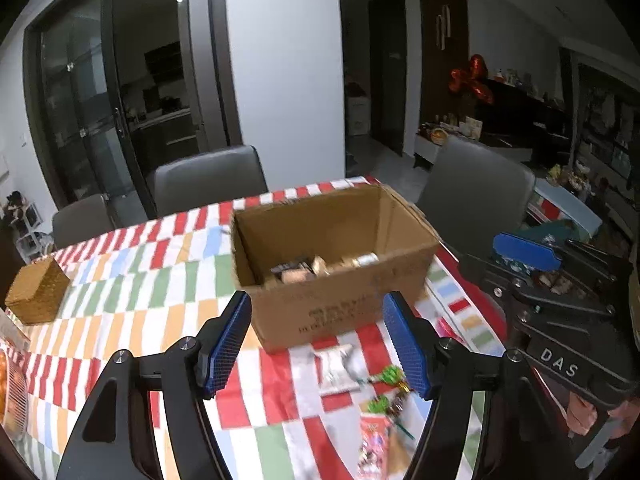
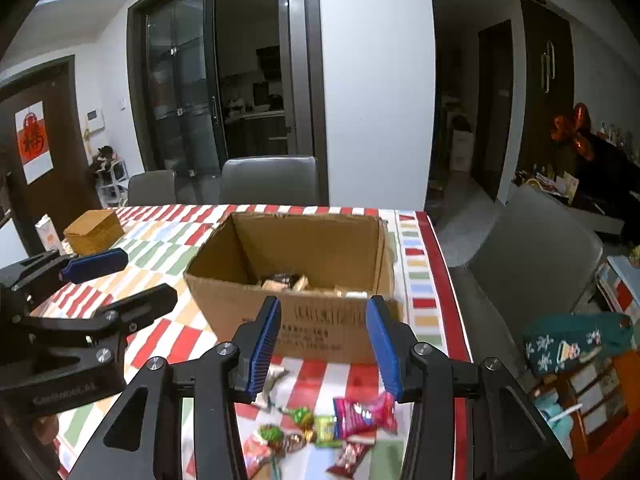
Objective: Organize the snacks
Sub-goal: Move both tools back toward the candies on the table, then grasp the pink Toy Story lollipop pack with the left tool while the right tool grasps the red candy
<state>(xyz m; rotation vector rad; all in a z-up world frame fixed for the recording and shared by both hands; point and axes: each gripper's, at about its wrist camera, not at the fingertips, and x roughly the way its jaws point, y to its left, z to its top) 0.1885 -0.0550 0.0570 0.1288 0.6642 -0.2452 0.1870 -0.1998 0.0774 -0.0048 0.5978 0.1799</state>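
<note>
An open cardboard box (image 1: 340, 300) (image 2: 304, 320) stands on the striped tablecloth and holds a few wrapped snacks (image 1: 316, 270) (image 2: 286, 282). Loose snacks lie on the cloth in front of it: a white packet (image 1: 336, 368), green-wrapped candies (image 1: 388, 378) (image 2: 302, 416) and a pink packet (image 2: 364, 412). My left gripper (image 1: 316, 344) is open and empty above the white packet. My right gripper (image 2: 324, 350) is open and empty above the loose snacks. Each gripper shows in the other's view, the right one (image 1: 560, 304) and the left one (image 2: 80, 304).
A woven box (image 1: 38, 292) (image 2: 94, 230) sits at the table's far left. Grey chairs (image 1: 208, 180) (image 2: 532, 256) stand at the far side and the right side. The table's right edge (image 2: 444, 280) runs close to the box. A plate of orange food (image 1: 10, 392) is at the left.
</note>
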